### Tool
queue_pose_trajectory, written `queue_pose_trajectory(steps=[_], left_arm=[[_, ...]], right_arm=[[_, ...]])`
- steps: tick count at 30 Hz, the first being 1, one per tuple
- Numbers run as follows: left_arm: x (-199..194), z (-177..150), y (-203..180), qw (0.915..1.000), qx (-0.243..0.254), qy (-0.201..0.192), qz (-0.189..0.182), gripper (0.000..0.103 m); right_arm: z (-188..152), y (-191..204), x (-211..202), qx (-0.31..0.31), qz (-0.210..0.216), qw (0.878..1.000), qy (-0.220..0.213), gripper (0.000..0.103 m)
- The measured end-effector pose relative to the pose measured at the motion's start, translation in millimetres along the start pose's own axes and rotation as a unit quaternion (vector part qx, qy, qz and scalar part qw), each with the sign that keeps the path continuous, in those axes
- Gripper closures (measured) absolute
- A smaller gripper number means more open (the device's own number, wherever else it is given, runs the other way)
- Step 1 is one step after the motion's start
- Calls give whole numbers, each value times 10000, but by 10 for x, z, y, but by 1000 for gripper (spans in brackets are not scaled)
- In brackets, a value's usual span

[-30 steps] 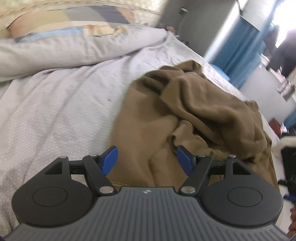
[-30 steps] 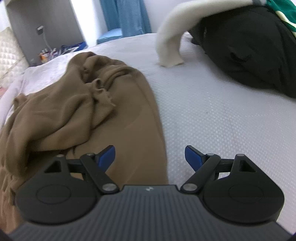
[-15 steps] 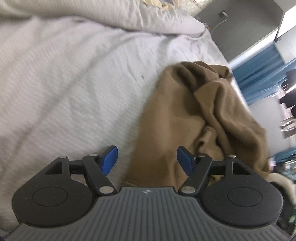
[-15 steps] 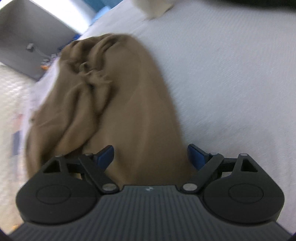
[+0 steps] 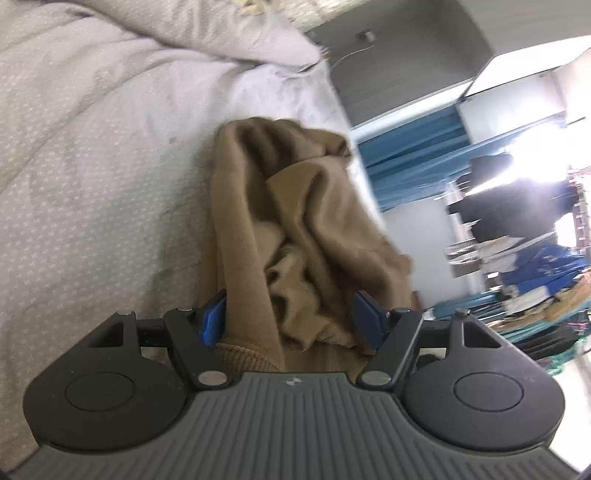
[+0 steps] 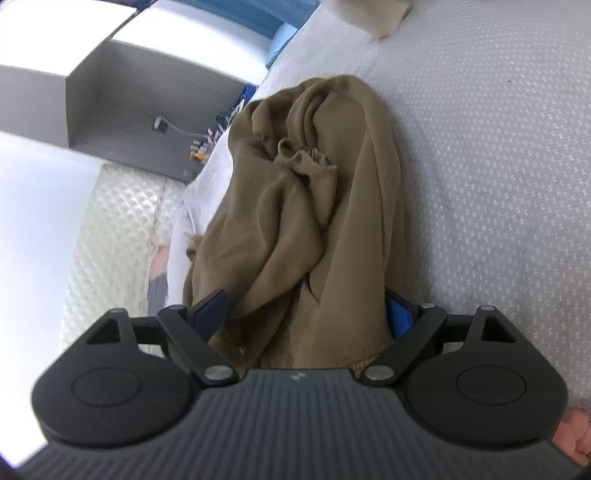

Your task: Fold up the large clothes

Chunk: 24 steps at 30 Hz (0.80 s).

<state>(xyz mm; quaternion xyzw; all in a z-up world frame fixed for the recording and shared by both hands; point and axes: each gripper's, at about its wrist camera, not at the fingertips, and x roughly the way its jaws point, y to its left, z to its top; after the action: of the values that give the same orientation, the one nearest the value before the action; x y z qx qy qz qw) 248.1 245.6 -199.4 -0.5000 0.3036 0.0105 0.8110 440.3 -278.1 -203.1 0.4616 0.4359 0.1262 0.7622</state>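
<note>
A crumpled brown garment (image 5: 314,221) lies on the pale dotted bedsheet (image 5: 92,184). In the left wrist view its ribbed hem (image 5: 243,356) sits between the blue fingertips of my left gripper (image 5: 290,323), which is open and low over the near edge. In the right wrist view the same garment (image 6: 295,206) runs away from my right gripper (image 6: 304,310), also open. The stitched edge lies between that gripper's jaws, and cloth covers part of the right fingertip (image 6: 400,317). A bunched ribbed cuff (image 6: 314,166) rests on top of the pile.
A grey quilt or pillow (image 5: 221,29) lies at the bed's head, by a quilted headboard (image 6: 110,240) and a grey cabinet (image 6: 129,103). Blue curtains (image 5: 410,155) and cluttered racks (image 5: 535,258) stand past the bed. A white garment (image 6: 373,14) lies far off. A hand (image 6: 576,432) shows at the corner.
Both grippers rolled and sank toward the garment's near edge. The cloth, earlier ahead of the fingertips, now lies between both pairs of jaws. The garment itself has not shifted.
</note>
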Motion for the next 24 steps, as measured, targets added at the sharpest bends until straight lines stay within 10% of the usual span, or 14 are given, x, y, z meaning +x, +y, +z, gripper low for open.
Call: queue_pose_trajectory(steps=[11, 24], left_arm=[[318, -137, 57, 9919, 207, 578, 1115, 30], [37, -123, -8, 9999, -114, 112, 31, 61]], right_arm=[[-143, -43, 296, -374, -1981, 9794, 66, 17], [-241, 242, 200, -537, -159, 9984, -32, 15]])
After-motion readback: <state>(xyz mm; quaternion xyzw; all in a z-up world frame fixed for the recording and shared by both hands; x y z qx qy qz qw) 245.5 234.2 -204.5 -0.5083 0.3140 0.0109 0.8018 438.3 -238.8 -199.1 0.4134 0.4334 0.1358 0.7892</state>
